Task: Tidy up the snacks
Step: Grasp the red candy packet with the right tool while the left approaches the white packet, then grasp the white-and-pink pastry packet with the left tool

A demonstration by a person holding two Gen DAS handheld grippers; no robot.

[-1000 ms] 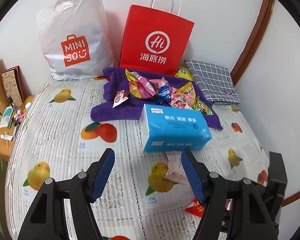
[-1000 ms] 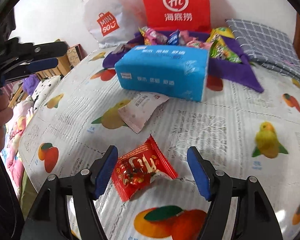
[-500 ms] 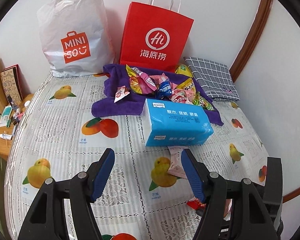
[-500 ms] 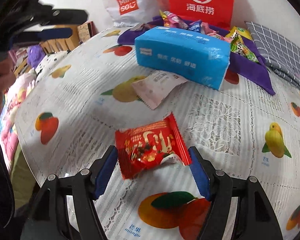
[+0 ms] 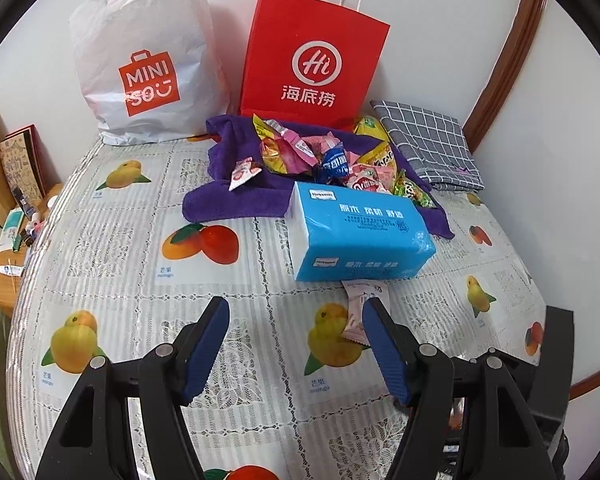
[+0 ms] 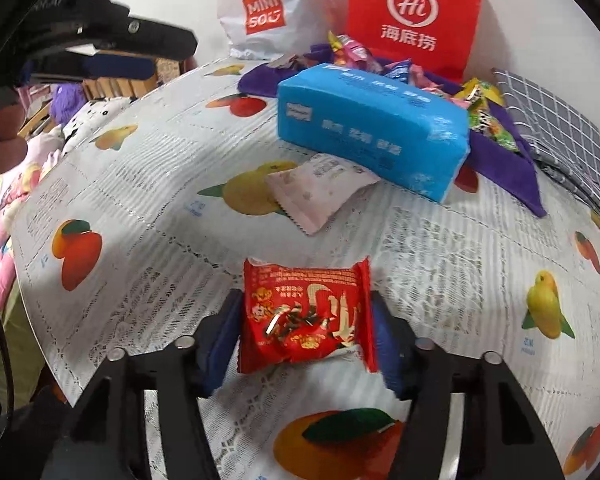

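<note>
My right gripper (image 6: pixel 306 322) is closed on a red snack packet (image 6: pixel 306 316), whose sides sit against both blue pads just above the table. A pale pink snack packet (image 6: pixel 320 192) lies ahead of it, partly under the blue tissue pack (image 6: pixel 374 132). A pile of mixed snacks (image 5: pixel 328 156) lies on a purple towel (image 5: pixel 236 196) behind the tissue pack. My left gripper (image 5: pixel 296 340) is open and empty above the table; the pale pink packet (image 5: pixel 360 308) shows beside its right finger.
A white MINISO bag (image 5: pixel 144 60) and a red paper bag (image 5: pixel 312 56) stand against the back wall. A grey checked cloth (image 5: pixel 428 144) lies at the back right. The fruit-print tablecloth (image 5: pixel 140 248) covers the table. Clutter sits past the table's left edge.
My right gripper has moved forward onto the red packet and closed on it. My left gripper has pulled back and risen a little, staying open.
</note>
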